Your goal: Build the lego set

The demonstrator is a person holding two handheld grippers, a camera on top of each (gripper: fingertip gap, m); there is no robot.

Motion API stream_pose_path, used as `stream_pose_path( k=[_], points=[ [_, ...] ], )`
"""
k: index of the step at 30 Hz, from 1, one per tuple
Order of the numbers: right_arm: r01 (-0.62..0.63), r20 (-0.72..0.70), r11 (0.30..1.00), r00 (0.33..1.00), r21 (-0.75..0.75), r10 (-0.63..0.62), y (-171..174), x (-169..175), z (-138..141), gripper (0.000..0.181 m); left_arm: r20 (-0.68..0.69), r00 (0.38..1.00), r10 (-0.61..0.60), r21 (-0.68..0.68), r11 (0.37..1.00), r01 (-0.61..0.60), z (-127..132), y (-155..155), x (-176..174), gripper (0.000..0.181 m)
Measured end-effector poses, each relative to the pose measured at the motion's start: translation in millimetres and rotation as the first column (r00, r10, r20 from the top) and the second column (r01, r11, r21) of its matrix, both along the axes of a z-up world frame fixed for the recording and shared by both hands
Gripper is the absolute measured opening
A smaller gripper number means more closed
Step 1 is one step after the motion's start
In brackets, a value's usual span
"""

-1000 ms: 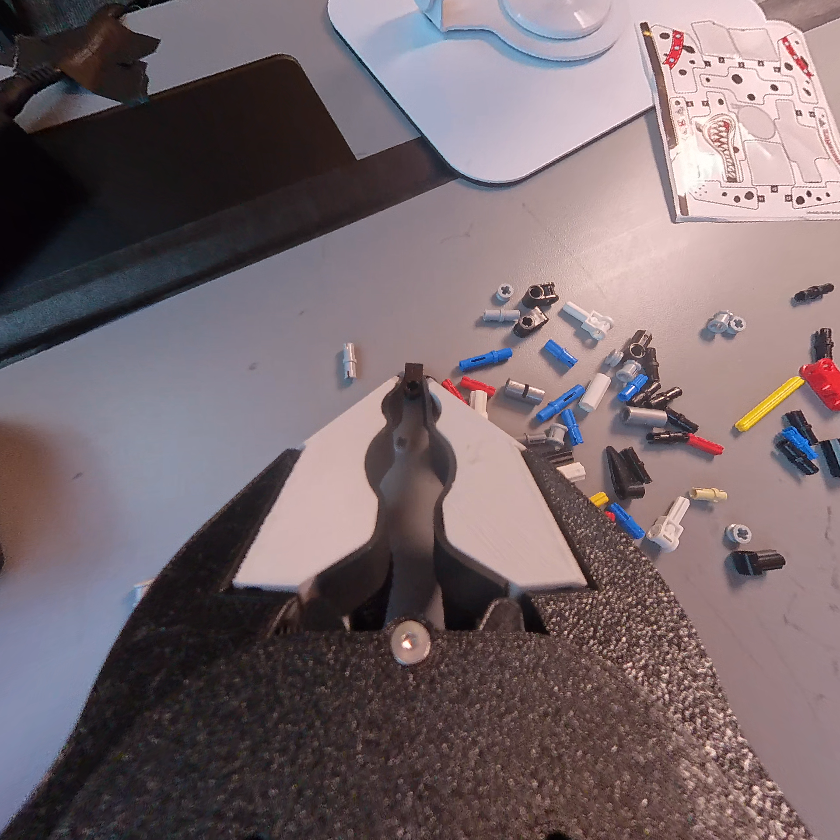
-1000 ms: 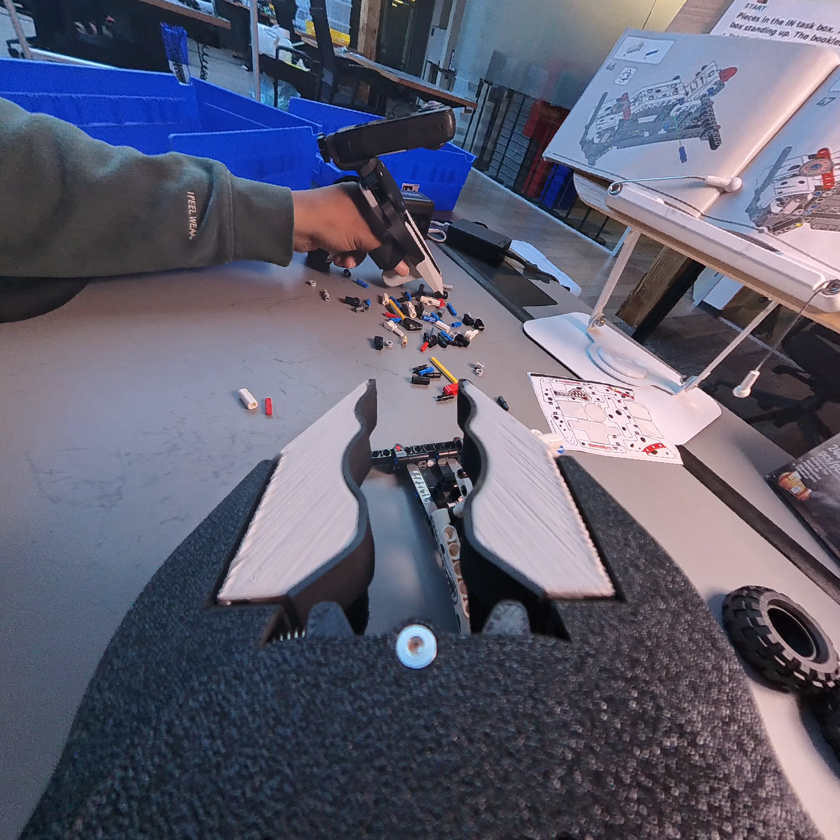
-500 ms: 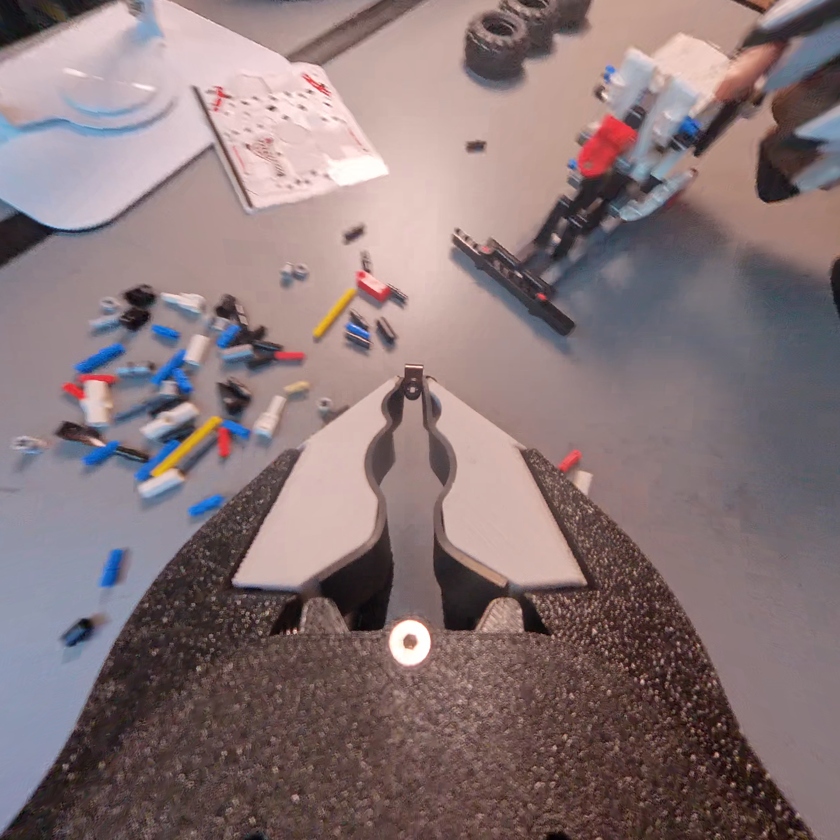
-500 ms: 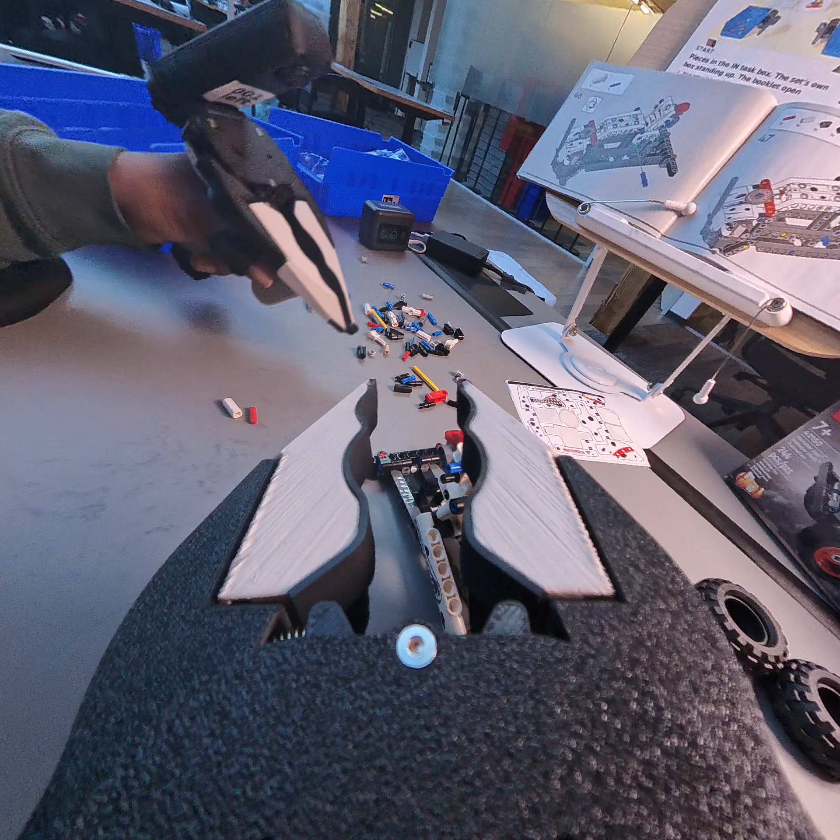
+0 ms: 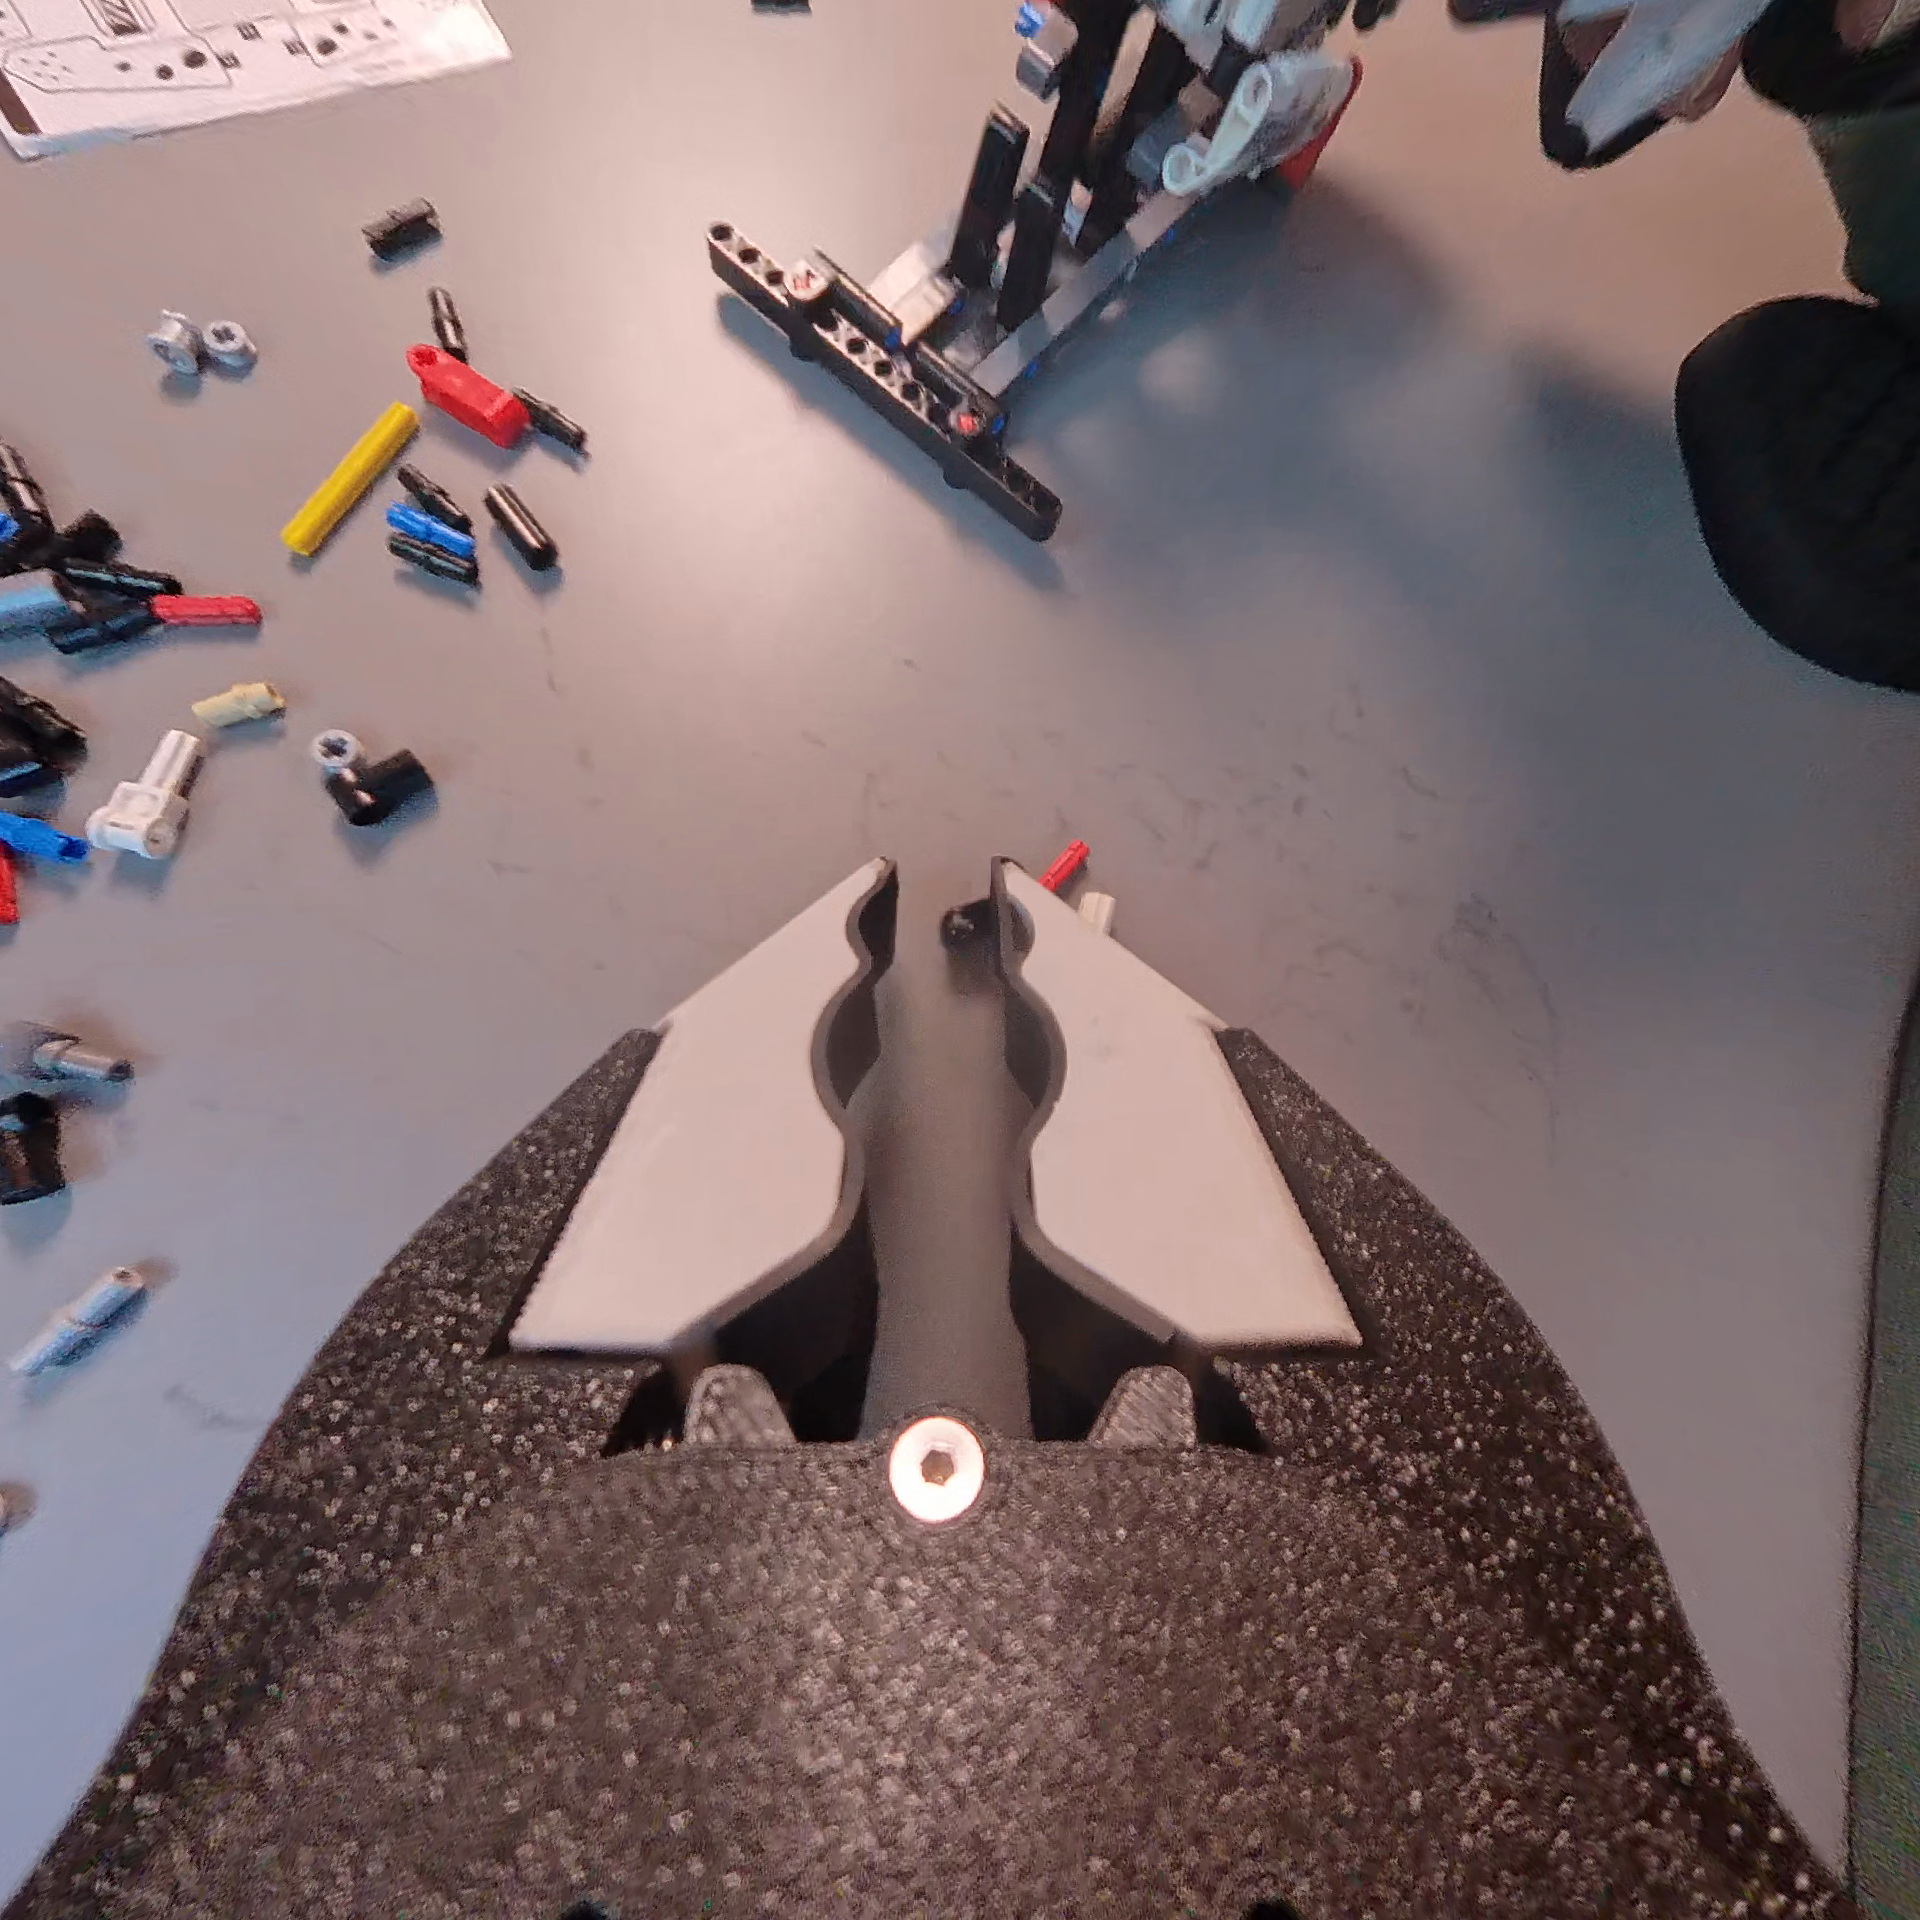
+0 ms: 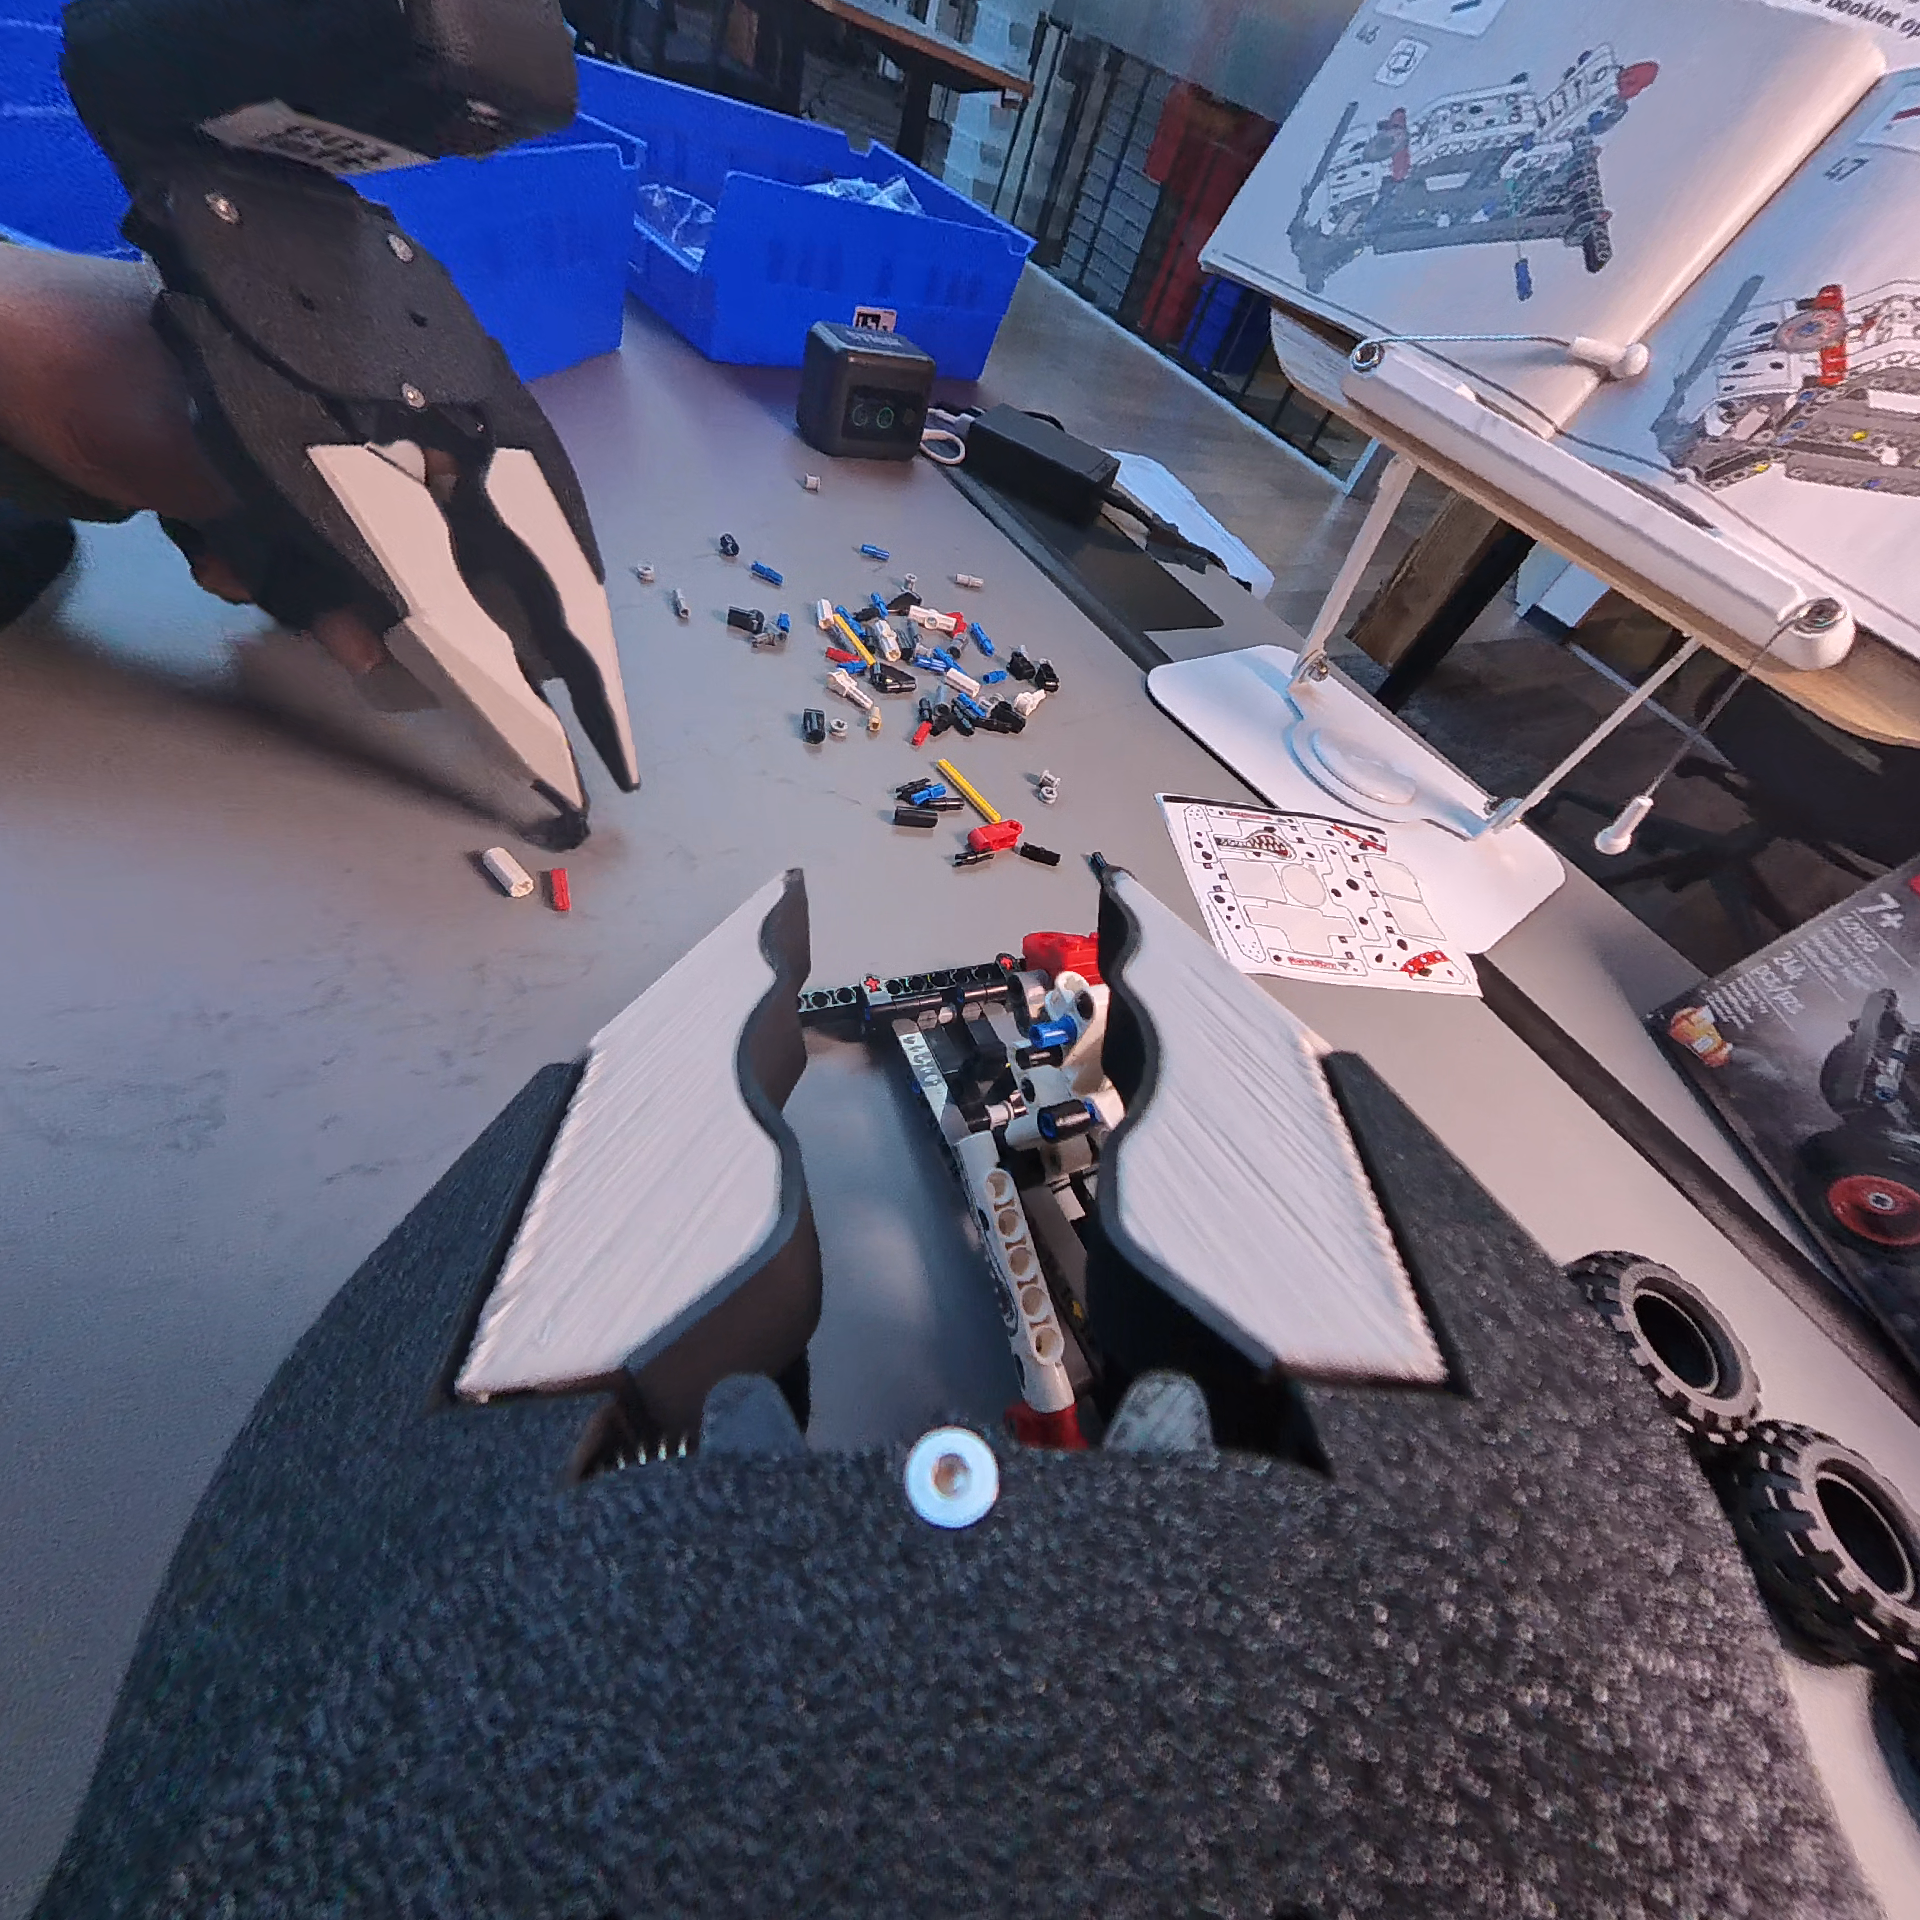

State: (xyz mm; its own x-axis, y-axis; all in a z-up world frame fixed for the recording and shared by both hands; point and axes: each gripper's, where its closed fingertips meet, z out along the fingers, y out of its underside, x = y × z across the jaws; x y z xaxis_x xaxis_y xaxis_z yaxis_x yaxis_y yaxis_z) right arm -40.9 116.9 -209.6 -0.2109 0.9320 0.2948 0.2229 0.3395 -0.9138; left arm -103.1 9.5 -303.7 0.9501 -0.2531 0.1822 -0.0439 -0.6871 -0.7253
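On my left, loose pins and axles [image 5: 135,613] lie scattered across the smooth grey table [image 5: 1299,727]: small plastic cylinders in black, blue, red and yellow. My left claw [image 5: 943,878] points down at the table, released, its grey wavy-edged fingers slightly apart. A tiny black pin [image 5: 961,923] lies by the inner edge of one finger, ungripped. I judge this a set-down or re-grip; to take it well, I should centre the pin before squeezing. To the right, my right claw [image 6: 951,883] looks clenched around the half-built model [image 6: 1013,1081], a studless frame of black and white holed beams, though contact is hidden. Knobbly rubber tyres [image 6: 1673,1340] sit rightmost.
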Motion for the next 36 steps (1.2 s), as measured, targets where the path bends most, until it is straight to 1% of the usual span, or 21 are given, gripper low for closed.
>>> stream_pose_path(
  k=[2,4,6,10,17,28,36],
  points=[
    [-0.002,0.001,1.000,1.000,0.003,0.002,-1,0,0,0.056,0.026,0.998,0.049,0.047,0.998,-0.050,12,7,-15,0.022],
    [-0.008,0.000,1.000,1.000,0.000,0.008,-2,-1,-1,0.056,0.013,0.989,0.145,0.079,0.986,-0.146,20,16,-43,0.024],
    [-0.010,-0.001,1.000,1.000,0.003,0.010,-2,-1,-1,0.056,0.000,0.976,0.217,0.071,0.974,-0.216,18,24,-66,0.027],
    [-0.013,-0.002,1.000,1.000,0.007,0.013,-3,0,-1,0.056,-0.074,0.959,0.275,0.025,0.962,-0.274,2,31,-92,0.027],
    [-0.018,-0.004,1.000,1.000,0.011,0.018,-2,1,-1,0.056,-0.079,0.955,0.285,-0.004,0.958,-0.287,-6,41,-97,0.026],
    [-0.016,-0.006,1.000,1.000,0.026,0.016,-1,2,-1,0.055,-0.096,0.954,0.284,-0.015,0.958,-0.287,-12,42,-99,0.020],
    [-0.018,-0.006,0.999,1.000,0.035,0.018,-1,2,-2,0.055,-0.137,0.950,0.280,-0.003,0.959,-0.283,-13,41,-101,0.017]
  ],
)
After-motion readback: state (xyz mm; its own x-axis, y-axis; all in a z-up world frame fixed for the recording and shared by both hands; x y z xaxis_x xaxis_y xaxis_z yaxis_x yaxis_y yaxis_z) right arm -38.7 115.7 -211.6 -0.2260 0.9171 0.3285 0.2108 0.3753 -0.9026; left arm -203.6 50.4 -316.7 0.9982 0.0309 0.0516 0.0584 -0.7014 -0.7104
